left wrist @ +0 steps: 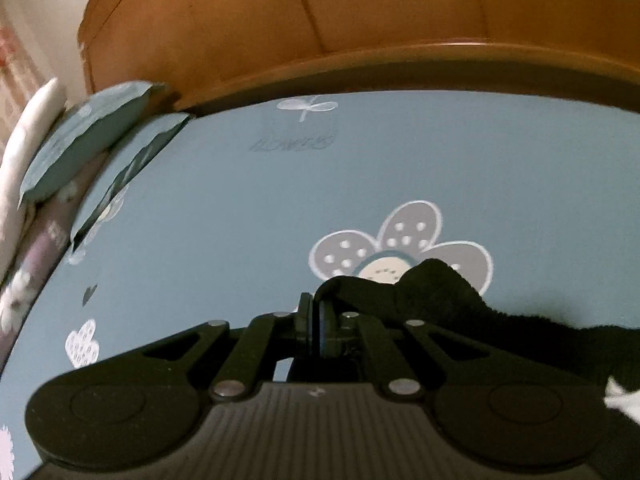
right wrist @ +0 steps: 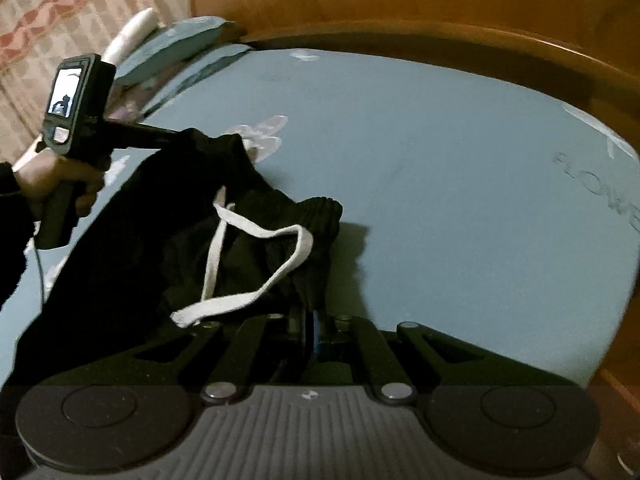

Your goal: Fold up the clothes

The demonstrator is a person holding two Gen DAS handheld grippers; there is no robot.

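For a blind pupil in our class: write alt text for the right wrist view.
The right gripper, shut, pinches a black garment with a white drawstring over a blue flowered bedsheet. The left gripper, in a hand, holds its far edge.

Matt ribbed black garment [right wrist: 312, 220]; glossy wooden headboard [left wrist: 360, 20].

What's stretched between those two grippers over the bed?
A black garment with a white drawstring spans from the left gripper to the right gripper; the right wrist view shows it.
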